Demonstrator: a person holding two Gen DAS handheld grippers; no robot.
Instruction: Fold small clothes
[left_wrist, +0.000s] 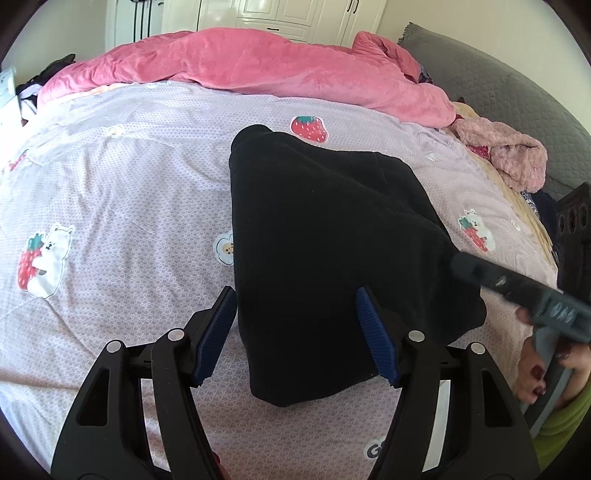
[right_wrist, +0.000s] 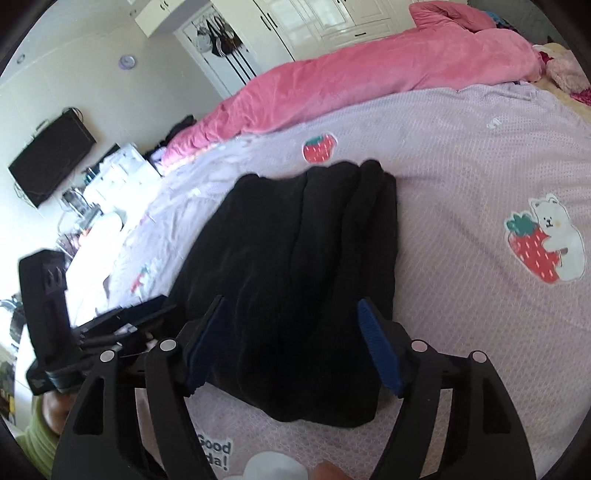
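Note:
A black garment (left_wrist: 325, 236) lies folded in a long stack on the lilac bedsheet (left_wrist: 129, 192). It also shows in the right wrist view (right_wrist: 295, 266). My left gripper (left_wrist: 297, 295) is open and hovers over the garment's near left edge, holding nothing. My right gripper (right_wrist: 290, 304) is open above the garment's near end, empty. The right gripper's body shows blurred at the right of the left wrist view (left_wrist: 517, 291). The left gripper shows at the left of the right wrist view (right_wrist: 122, 325).
A rumpled pink duvet (left_wrist: 277, 70) lies along the far side of the bed. A fluffy pink garment (left_wrist: 509, 155) sits at the right by the grey headboard (left_wrist: 517, 85). White wardrobes (right_wrist: 332, 22) and a wall TV (right_wrist: 51, 158) stand beyond the bed.

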